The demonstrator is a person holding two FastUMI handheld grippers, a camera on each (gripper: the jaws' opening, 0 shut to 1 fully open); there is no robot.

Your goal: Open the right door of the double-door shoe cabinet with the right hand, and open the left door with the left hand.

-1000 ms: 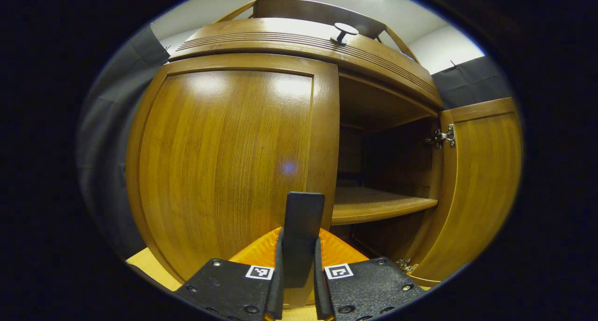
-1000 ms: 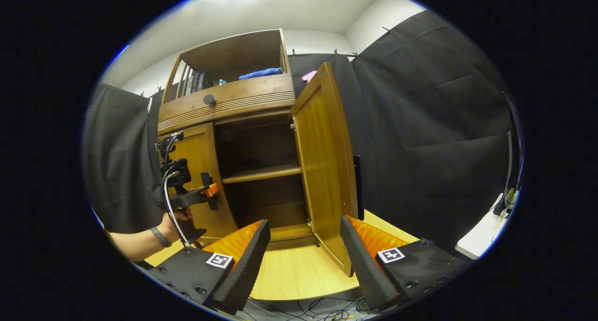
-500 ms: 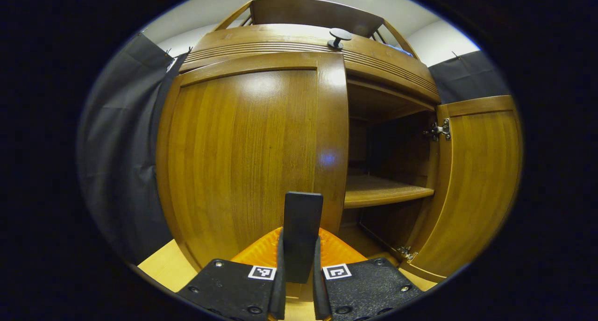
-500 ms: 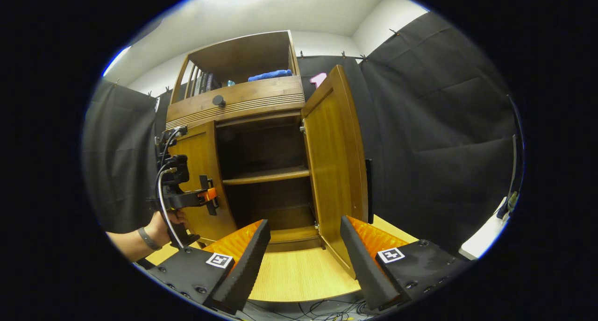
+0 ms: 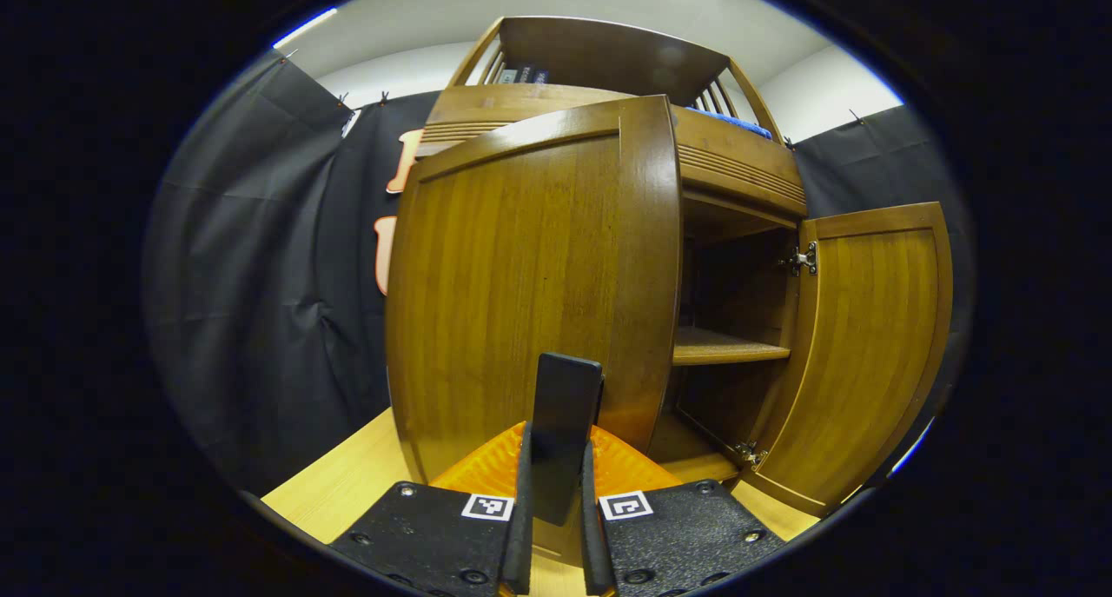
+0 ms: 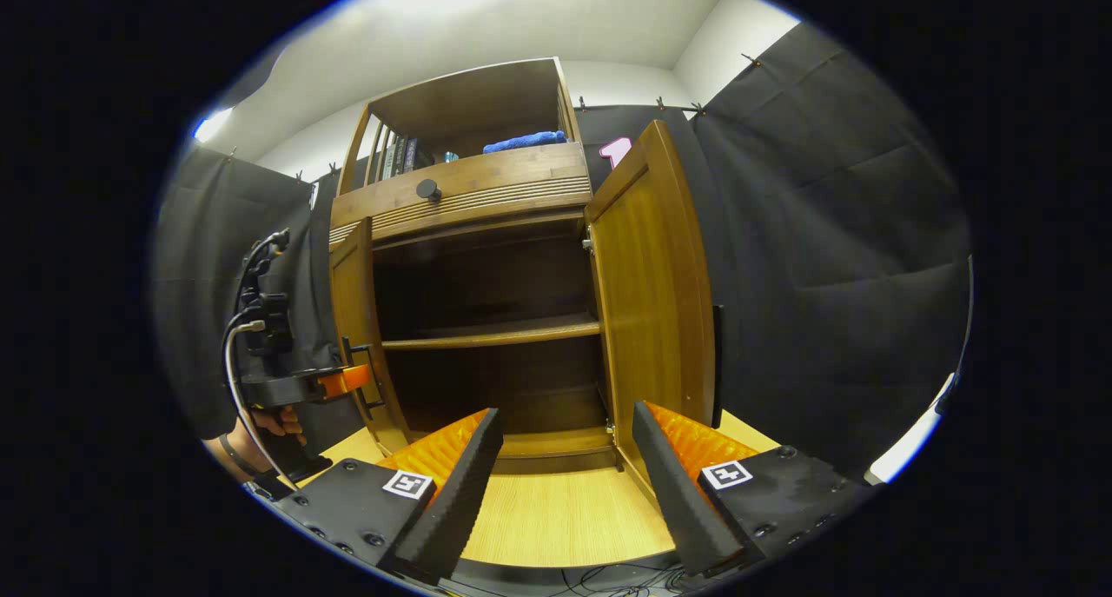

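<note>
Left gripper view: left tool (image 5: 556,484) clamped on handle (image 5: 565,423) at 6 o'clock; left door (image 5: 530,275) has swung wider, probably near-open. Right tool (image 6: 565,484) apart; right door (image 6: 651,293) open.

Double-door shoe cabinet (image 6: 486,258), brown wood, both doors open.

Left door (image 5: 530,284): flat framed panel with vertical grain, swung well out from the cabinet front, directly ahead of the left gripper (image 5: 556,493); its dark upright handle (image 5: 563,432) sits between that gripper's closed fingers. In the right gripper view it stands edge-on at the cabinet's left side. Right door (image 6: 651,293): same finish, swung wide on metal hinges, just ahead and slightly right of the right gripper (image 6: 565,484), whose fingers are spread and apart from it. Interior dark, with one horizontal shelf (image 6: 495,329) at mid-height.
</note>
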